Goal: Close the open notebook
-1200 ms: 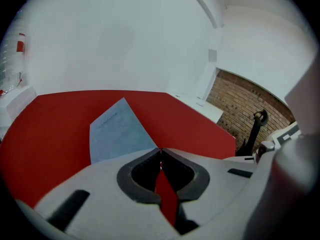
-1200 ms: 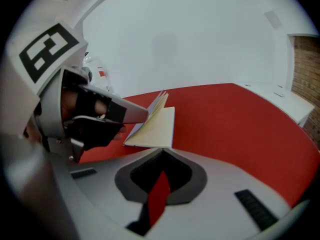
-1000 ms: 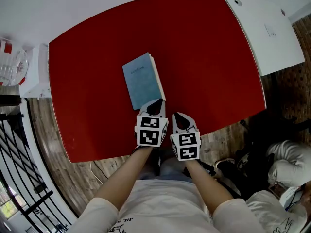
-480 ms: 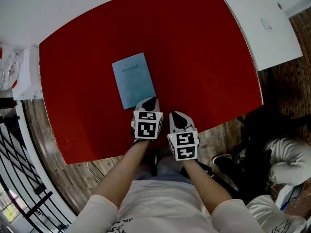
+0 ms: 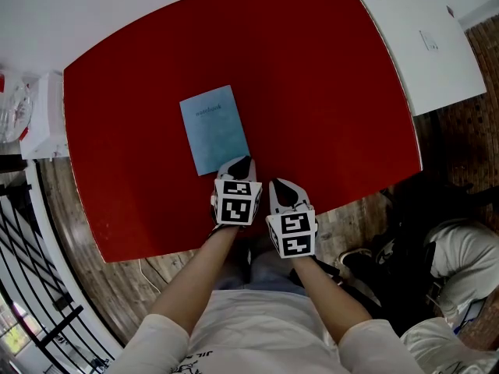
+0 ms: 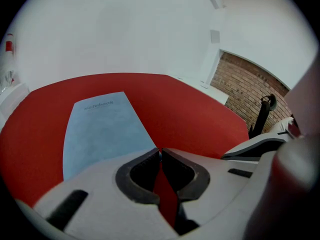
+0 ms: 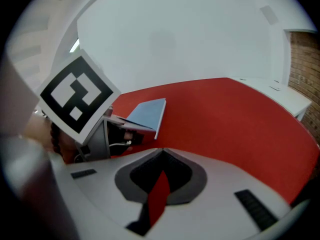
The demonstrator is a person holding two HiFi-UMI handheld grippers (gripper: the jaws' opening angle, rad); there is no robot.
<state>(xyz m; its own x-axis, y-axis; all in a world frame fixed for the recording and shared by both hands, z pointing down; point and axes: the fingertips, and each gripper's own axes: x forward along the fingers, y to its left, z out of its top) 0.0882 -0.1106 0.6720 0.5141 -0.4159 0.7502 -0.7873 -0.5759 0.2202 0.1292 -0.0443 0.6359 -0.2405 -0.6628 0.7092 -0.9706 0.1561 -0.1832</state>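
Note:
A light blue notebook (image 5: 214,127) lies closed and flat on the red table (image 5: 327,92), cover up. My left gripper (image 5: 242,164) is shut and empty, with its tips at the notebook's near right corner; whether they touch the cover I cannot tell. In the left gripper view the notebook (image 6: 102,129) fills the left half ahead of the shut left gripper (image 6: 160,151). My right gripper (image 5: 281,189) is shut and holds nothing, just right of the left one near the table's front edge. In the right gripper view the right gripper (image 7: 161,151) points at bare red table, and the notebook (image 7: 147,113) lies beyond the left gripper's marker cube (image 7: 75,94).
A white counter (image 5: 425,45) adjoins the table at the upper right. A white shelf (image 5: 43,123) with glassware stands at the left, above a black railing (image 5: 31,271). A person (image 5: 460,255) sits low at the right, on the wooden floor.
A second ago the notebook's cover stood slightly raised, with page edges showing at its right. It now lies flat. My left gripper has come down at its near corner; the right one kept still.

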